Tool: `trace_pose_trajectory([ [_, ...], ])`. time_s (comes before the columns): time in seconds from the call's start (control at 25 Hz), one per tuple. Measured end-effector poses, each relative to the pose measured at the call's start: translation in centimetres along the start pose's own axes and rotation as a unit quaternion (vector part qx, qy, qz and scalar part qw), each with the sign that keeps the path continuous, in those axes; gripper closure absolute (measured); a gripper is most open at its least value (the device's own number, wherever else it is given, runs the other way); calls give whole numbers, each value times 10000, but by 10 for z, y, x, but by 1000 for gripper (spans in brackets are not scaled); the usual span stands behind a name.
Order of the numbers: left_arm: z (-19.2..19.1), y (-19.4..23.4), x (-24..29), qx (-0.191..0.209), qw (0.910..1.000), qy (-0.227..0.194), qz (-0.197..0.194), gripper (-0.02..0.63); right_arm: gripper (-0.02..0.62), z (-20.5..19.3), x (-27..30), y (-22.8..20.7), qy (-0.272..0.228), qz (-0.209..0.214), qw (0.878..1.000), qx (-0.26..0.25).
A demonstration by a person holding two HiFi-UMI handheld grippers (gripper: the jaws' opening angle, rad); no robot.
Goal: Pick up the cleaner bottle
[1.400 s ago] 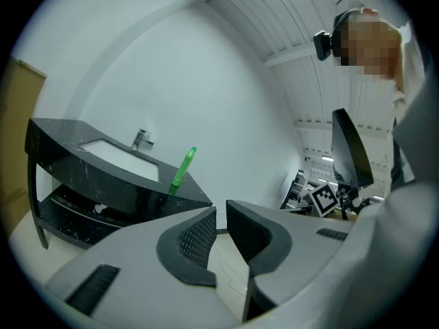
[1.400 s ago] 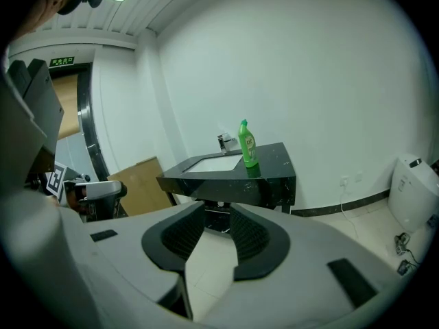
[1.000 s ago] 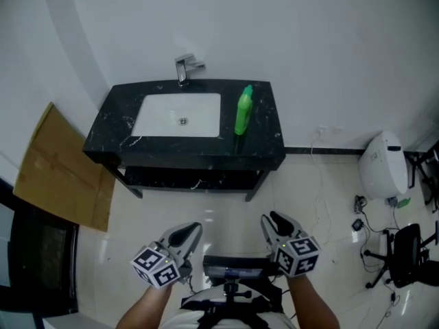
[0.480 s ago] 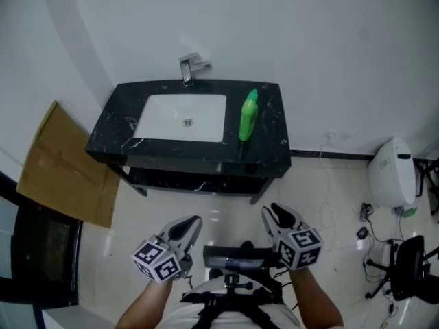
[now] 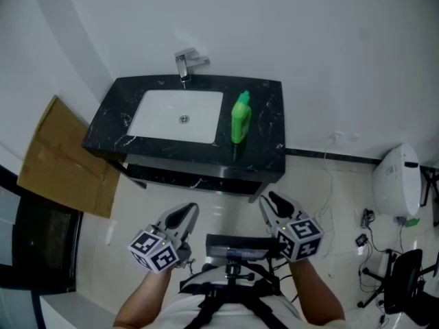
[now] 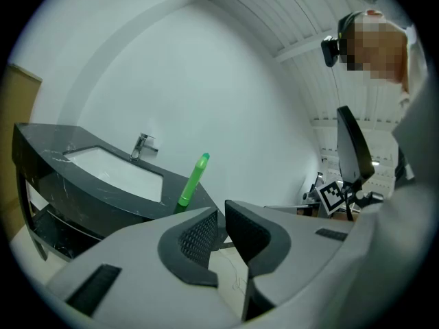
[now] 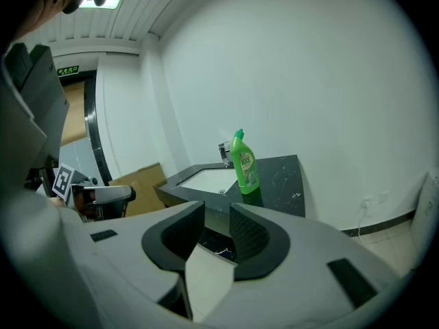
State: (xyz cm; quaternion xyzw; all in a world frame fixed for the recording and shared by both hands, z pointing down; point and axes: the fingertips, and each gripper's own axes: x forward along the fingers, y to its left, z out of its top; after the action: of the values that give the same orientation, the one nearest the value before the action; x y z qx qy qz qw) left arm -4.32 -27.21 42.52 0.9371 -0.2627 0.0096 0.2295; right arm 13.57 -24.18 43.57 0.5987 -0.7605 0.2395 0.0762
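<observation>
Cleaner bottle (image 5: 240, 118) upright on black counter (image 5: 269, 139), just right of sink (image 5: 171, 118); left gripper (image 5: 180, 218) and right gripper (image 5: 273, 204) well short of it. Left gripper view: fingers a narrow slit apart, empty. Right gripper view: fingers spread wider, empty, bottle beyond them.

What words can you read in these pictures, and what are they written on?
"AXE": on the label of the green bottle.
Smaller print on that label: too blurred to read.
Green sign above the doorway: too small to read.
Left cube and right cube: square patterns only, no letters.
</observation>
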Motion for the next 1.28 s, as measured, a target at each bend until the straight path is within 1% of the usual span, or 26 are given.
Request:
trace_pose_trajectory([
  [0.28,-2,-15,23,1,10000,21,14,574,489,4,-4,-25,-30,115,9999,45],
  [0.56,2,-18,28,22,9998,90,-170,574,489,4,-4,-19,-36,209,9997,99],
  [0.8,11,-6,29,168,9990,231,-354,574,489,17,4,-9,-187,45,9998,109],
  [0.92,14,3,27,184,9985,297,-420,588,489,18,7,-3,-220,-73,9996,140],
  [1.28,22,20,20,168,9974,353,-604,588,489,18,12,8,-251,-341,9989,211],
])
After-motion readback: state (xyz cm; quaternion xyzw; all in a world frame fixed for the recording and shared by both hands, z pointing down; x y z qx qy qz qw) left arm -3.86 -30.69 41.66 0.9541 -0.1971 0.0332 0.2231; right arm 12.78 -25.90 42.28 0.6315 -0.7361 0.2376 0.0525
